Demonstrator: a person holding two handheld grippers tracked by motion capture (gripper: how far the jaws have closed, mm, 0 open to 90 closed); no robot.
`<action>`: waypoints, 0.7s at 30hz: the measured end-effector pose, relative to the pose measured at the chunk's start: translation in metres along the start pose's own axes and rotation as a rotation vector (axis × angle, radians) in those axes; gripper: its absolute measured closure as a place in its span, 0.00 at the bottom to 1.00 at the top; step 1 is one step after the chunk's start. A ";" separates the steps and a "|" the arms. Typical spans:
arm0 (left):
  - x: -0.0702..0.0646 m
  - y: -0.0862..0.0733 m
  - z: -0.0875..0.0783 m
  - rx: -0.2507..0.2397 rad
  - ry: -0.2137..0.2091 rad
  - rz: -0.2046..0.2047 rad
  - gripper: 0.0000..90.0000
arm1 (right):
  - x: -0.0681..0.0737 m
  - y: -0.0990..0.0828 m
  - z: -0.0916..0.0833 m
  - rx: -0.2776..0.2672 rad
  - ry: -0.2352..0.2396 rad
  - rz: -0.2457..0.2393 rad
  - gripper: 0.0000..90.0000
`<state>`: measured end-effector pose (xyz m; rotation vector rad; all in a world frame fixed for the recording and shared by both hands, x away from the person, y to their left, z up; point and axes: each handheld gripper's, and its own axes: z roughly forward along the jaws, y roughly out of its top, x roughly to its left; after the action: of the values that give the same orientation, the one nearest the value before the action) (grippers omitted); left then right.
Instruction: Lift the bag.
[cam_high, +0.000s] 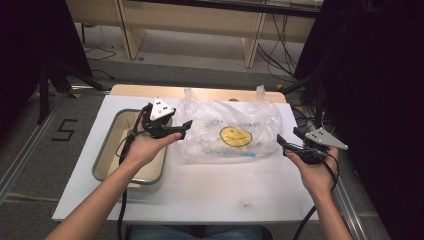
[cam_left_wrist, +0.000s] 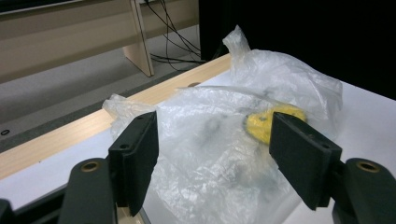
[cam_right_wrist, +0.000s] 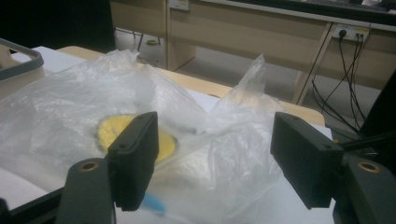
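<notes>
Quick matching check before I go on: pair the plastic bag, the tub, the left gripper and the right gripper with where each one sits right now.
Things:
1. plastic bag
2. tub
3. left gripper
4. right gripper

Places:
A. open, at the bag's right edge
B. table's left side
C. middle of the table
D. open, between tub and bag

Pairs: 1-C, 2-B, 3-D, 4-A

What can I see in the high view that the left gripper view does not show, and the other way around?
The high view alone shows the beige tub at the table's left, both hands, and the right gripper open beside the bag. It also shows the whole smiley face printed on the bag.

The left gripper view alone shows the inner faces of the left gripper, standing wide apart with nothing between them.

Both show the clear plastic bag lying crumpled on the white table, with the wooden edge behind.
</notes>
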<state>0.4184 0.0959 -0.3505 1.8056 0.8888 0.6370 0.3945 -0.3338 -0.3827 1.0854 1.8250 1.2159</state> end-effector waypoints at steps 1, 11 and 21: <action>0.000 -0.001 -0.001 0.004 -0.004 0.002 0.36 | 0.000 -0.001 -0.001 0.001 0.002 0.001 0.37; -0.002 -0.011 -0.011 0.026 -0.037 0.024 0.36 | 0.000 -0.008 -0.007 0.027 0.053 0.016 0.37; -0.006 -0.026 -0.022 0.051 -0.072 0.034 0.34 | 0.002 -0.019 -0.010 0.070 0.088 0.003 0.37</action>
<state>0.3912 0.1097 -0.3662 1.8810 0.8339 0.5720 0.3797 -0.3396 -0.3973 1.0891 1.9465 1.2272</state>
